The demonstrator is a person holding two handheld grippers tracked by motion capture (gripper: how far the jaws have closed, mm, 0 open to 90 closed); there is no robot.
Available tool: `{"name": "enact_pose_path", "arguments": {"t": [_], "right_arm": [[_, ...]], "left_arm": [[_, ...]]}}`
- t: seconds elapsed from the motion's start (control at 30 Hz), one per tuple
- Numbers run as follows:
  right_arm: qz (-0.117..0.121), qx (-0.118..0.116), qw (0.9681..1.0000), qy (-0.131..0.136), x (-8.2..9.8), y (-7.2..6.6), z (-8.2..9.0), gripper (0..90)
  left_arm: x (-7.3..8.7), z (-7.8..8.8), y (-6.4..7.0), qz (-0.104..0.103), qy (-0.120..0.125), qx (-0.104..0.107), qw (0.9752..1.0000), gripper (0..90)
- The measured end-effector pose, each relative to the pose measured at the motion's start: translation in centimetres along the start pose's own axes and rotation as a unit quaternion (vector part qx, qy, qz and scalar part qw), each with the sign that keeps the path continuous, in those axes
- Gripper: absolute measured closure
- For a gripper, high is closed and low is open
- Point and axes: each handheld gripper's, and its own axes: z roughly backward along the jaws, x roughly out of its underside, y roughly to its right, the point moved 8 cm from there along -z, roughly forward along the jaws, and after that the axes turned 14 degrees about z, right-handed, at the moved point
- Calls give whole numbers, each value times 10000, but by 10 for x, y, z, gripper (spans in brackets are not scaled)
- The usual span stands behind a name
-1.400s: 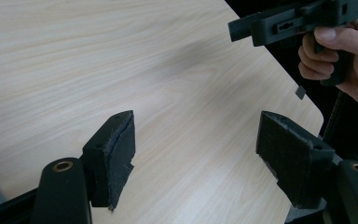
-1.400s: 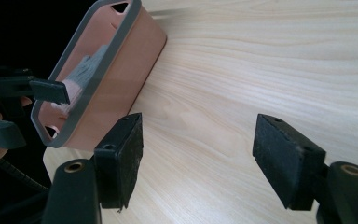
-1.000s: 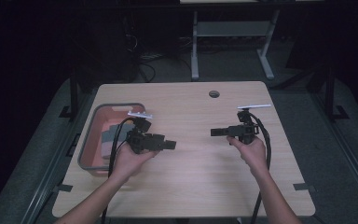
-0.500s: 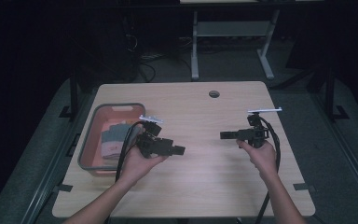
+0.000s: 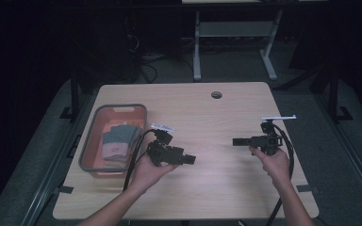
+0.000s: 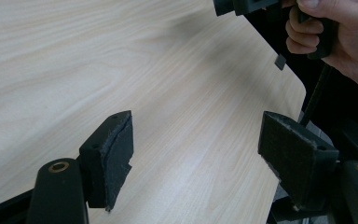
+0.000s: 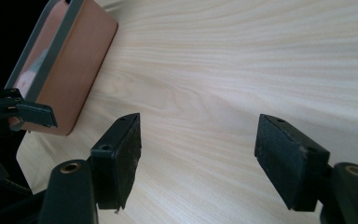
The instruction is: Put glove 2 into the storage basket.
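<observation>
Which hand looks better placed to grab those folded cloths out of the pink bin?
Probably the left. The left gripper hangs open just beside the pink bin holding the folded cloths. The right gripper, also open and empty, sits far across the table.

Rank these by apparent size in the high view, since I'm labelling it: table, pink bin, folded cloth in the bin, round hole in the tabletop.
1. table
2. pink bin
3. folded cloth
4. round hole, though it lies farthest from the camera.
</observation>
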Motion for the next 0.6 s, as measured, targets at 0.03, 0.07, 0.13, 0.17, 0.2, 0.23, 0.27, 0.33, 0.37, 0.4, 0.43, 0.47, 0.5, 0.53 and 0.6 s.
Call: {"name": "enact_pose_path", "arguments": {"t": [0.03, 0.07, 0.13, 0.17, 0.2, 0.23, 0.27, 0.33, 0.37, 0.4, 0.43, 0.47, 0.5, 0.53, 0.6], "right_arm": [[5, 12, 10000, -23, 2, 1, 0, 312], [32, 22, 10000, -29, 4, 2, 1, 312], [-12, 30, 10000, -22, 6, 3, 2, 312], [-12, 41, 10000, -25, 7, 4, 3, 312], [-14, 41, 10000, -18, 9, 5, 3, 312], [-12, 50, 10000, -34, 11, 6, 4, 312], [-31, 48, 10000, -28, 13, 7, 4, 312], [-13, 72, 10000, -64, 16, 8, 5, 308], [-17, 68, 10000, -48, 17, 7, 5, 309], [-21, 60, 10000, -35, 19, 7, 7, 309], [-12, 64, 10000, -32, 21, 8, 7, 309], [-11, 87, 9999, -52, 23, 8, 8, 310], [-16, 77, 10000, -46, 24, 8, 9, 309], [-26, 77, 10000, -8, 26, 8, 10, 310], [9, 87, 10000, 17, 29, 8, 12, 310]], "left_arm": [[1, -2, 1, -14, -10, -2, 10000, 267], [2, -3, 1, -18, -25, 5, 10000, 267], [3, -5, 2, -16, -15, 34, 10000, 267], [4, -6, 4, -2, -12, 53, 10000, 267], [5, -7, 4, -27, -50, 45, 10000, 267], [5, -9, 6, -33, -34, 54, 10000, 267], [6, -10, 6, -52, -35, 63, 10000, 267], [7, -12, 7, -72, -40, 65, 9999, 267], [9, -13, 8, -115, -68, 51, 9999, 267], [10, -14, 9, -99, -55, 79, 9999, 267], [12, -15, 8, -114, -70, 63, 9999, 267], [13, -17, 9, -111, -72, 71, 9999, 267], [14, -18, 9, -126, -84, 61, 9999, 268], [16, -19, 9, -134, -107, 64, 9998, 269], [18, -21, 10, -125, -102, 115, 9998, 269]]}}
